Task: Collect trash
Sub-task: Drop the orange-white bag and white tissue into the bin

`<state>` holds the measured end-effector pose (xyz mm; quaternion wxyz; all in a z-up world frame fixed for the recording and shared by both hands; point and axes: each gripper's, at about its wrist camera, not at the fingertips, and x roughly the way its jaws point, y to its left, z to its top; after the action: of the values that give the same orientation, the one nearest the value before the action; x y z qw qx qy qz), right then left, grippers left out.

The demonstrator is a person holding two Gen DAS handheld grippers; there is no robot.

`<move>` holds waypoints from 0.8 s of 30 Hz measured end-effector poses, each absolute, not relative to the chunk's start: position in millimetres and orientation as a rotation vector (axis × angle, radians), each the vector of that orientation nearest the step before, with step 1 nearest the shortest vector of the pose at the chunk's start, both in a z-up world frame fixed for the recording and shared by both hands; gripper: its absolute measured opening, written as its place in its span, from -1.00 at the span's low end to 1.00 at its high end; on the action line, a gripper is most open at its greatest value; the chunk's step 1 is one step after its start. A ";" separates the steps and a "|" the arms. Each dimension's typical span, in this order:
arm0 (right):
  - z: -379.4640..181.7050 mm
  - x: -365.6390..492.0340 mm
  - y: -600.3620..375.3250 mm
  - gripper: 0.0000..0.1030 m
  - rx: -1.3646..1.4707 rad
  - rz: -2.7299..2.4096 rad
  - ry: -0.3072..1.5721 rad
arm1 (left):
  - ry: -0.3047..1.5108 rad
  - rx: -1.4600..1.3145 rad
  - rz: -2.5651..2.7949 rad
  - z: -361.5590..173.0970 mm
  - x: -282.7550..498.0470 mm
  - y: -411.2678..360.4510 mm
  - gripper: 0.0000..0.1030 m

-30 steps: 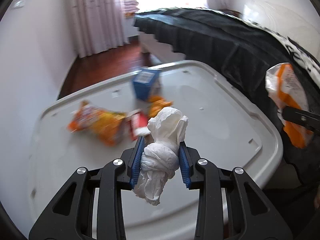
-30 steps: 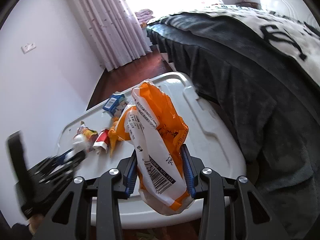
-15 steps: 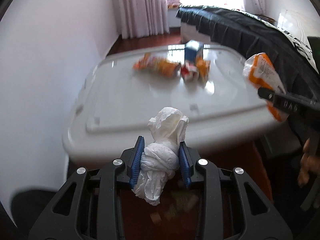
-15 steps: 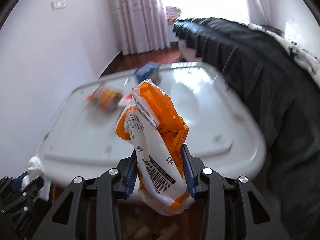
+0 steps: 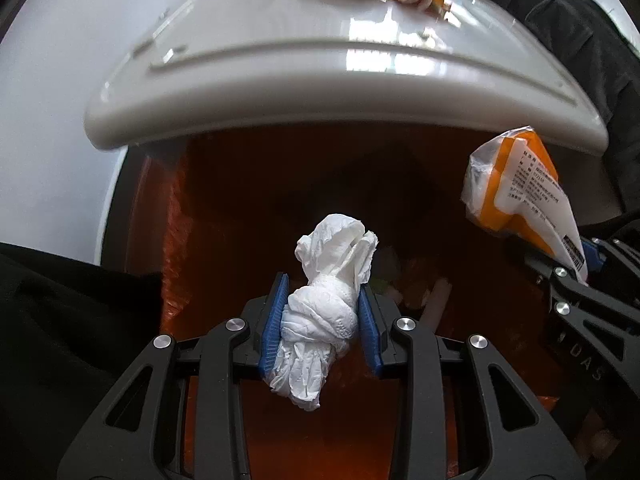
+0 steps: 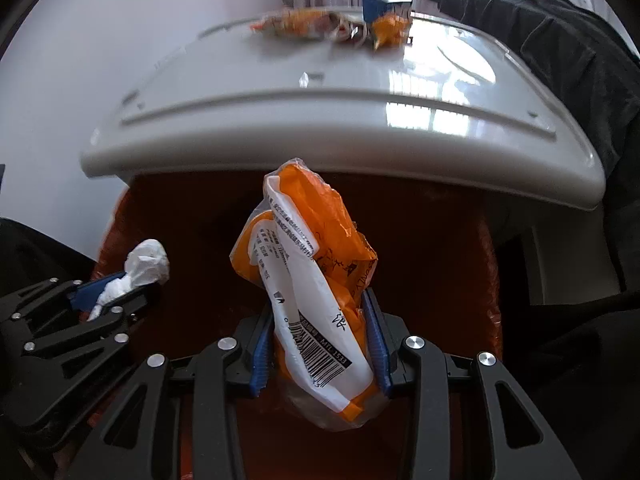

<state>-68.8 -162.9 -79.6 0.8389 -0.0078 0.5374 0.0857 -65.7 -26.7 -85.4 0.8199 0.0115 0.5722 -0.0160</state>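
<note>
My left gripper (image 5: 322, 316) is shut on a crumpled white tissue (image 5: 324, 304). My right gripper (image 6: 320, 340) is shut on an orange and white wrapper (image 6: 308, 272). Both hang over the mouth of an orange trash bag (image 5: 176, 240), below the front edge of a white plastic lid (image 5: 320, 92). The right gripper and wrapper (image 5: 516, 196) show at the right of the left wrist view. The left gripper with the tissue (image 6: 140, 268) shows at the left of the right wrist view. Some scraps lie deep in the bag.
Several wrappers (image 6: 304, 24) and a blue carton (image 6: 384, 6) lie at the far end of the lid. A dark blanket on a bed (image 6: 560, 40) runs along the right. A white wall (image 6: 100, 40) is on the left.
Both grippers have dropped from above the lid to below its front edge, over the orange bag. Each still holds its item.
</note>
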 end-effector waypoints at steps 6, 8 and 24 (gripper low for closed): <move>-93.4 -62.8 -173.8 -0.22 0.029 0.155 1.192 | 1.264 0.040 -0.038 -97.9 -59.5 -30.0 -0.36; -92.8 -61.9 -174.8 -0.18 0.030 0.154 1.189 | 1.260 0.044 -0.042 -96.6 -58.0 -31.0 -0.36; -81.1 -64.6 -181.4 0.35 0.051 0.110 1.149 | 1.238 0.006 0.030 -81.7 -56.2 -23.5 0.78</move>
<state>-64.6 -181.4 -81.1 0.8378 0.0243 0.5430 0.0519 -56.2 -23.5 -81.7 0.8144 0.0028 0.5802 0.0142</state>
